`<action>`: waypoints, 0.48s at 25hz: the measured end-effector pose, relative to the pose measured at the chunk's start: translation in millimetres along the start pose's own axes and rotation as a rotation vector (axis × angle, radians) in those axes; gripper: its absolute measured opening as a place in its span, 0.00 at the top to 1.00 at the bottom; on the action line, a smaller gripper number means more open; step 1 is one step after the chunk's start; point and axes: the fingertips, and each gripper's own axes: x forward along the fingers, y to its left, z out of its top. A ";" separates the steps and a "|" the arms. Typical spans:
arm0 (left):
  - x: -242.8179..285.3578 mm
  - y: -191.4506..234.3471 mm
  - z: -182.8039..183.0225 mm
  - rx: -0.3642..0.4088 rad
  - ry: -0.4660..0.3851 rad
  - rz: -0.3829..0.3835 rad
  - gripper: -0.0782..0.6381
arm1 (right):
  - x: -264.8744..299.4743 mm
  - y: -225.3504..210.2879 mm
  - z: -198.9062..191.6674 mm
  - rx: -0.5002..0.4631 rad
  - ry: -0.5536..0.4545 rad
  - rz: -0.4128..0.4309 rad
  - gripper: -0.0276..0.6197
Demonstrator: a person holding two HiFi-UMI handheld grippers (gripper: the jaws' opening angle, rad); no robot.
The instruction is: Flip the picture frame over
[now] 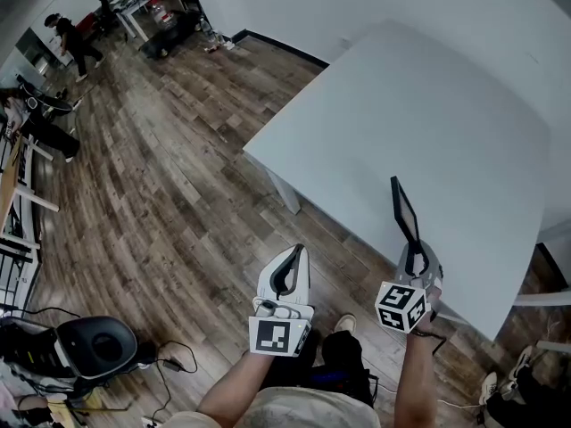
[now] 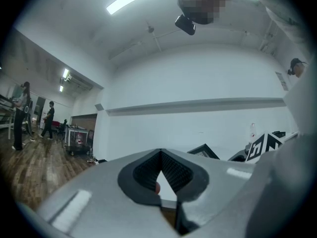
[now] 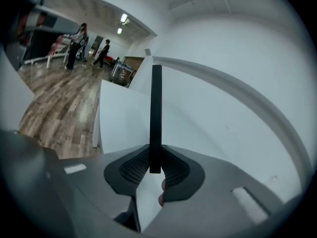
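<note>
The picture frame is thin and black, and it stands on edge over the near edge of the white table. My right gripper is shut on the frame's lower end. In the right gripper view the frame rises straight up as a narrow black bar from between the pads of the right gripper. My left gripper hangs to the left of it over the wooden floor, off the table, shut with nothing in it. The left gripper view shows the left gripper with its tips together, and the frame off to the right.
The table's near left corner and its leg lie just ahead of the left gripper. A black round seat and cables sit on the floor at lower left. People and furniture stand far off at upper left.
</note>
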 end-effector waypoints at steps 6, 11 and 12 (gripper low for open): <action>1.0 -0.6 -2.9 -0.001 0.006 0.002 0.89 | 3.8 16.3 -5.0 -0.272 0.018 -0.011 0.81; 1.1 2.4 -2.8 0.000 0.006 0.002 0.89 | 8.4 33.0 -11.0 -0.443 0.016 0.023 0.81; 0.9 2.8 -2.7 -0.001 0.006 0.003 0.89 | 9.9 34.5 -13.8 -0.473 0.019 0.027 0.81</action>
